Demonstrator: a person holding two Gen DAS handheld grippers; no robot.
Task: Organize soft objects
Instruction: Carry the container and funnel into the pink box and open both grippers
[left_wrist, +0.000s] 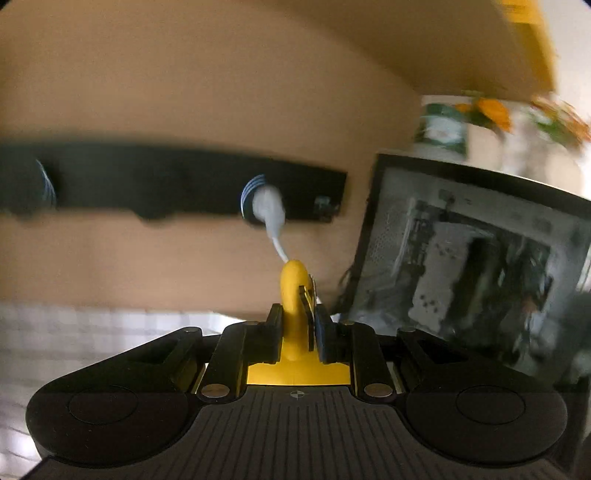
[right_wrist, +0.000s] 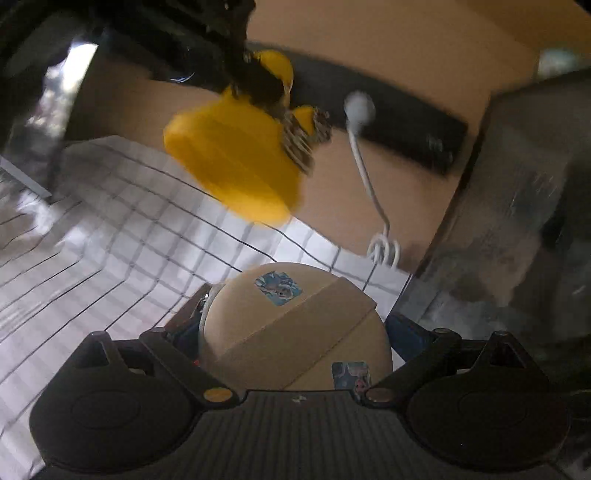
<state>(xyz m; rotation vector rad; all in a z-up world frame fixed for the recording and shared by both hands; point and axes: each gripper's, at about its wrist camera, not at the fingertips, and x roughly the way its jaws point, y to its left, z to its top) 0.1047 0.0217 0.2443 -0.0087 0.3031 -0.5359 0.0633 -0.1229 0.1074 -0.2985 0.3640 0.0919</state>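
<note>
The left gripper (left_wrist: 300, 295) pinches a yellow rubber duck (right_wrist: 236, 155); the right gripper (right_wrist: 295, 325) apparently clamps a tan ball (right_wrist: 295, 328).

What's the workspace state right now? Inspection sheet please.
Surface: white cloth with dark grid lines, lying flat.
Job's things: yellow soft toy held in the air; round tan object with stickers.
Clutter: framed picture leaning at right; orange flowers behind it.
Grippers: left gripper shut on the yellow soft toy; right gripper shut on the round tan object.
Cables: white cable plugged into a black power strip on the wall.
Surroundings: tan wall; views are blurred.
</note>
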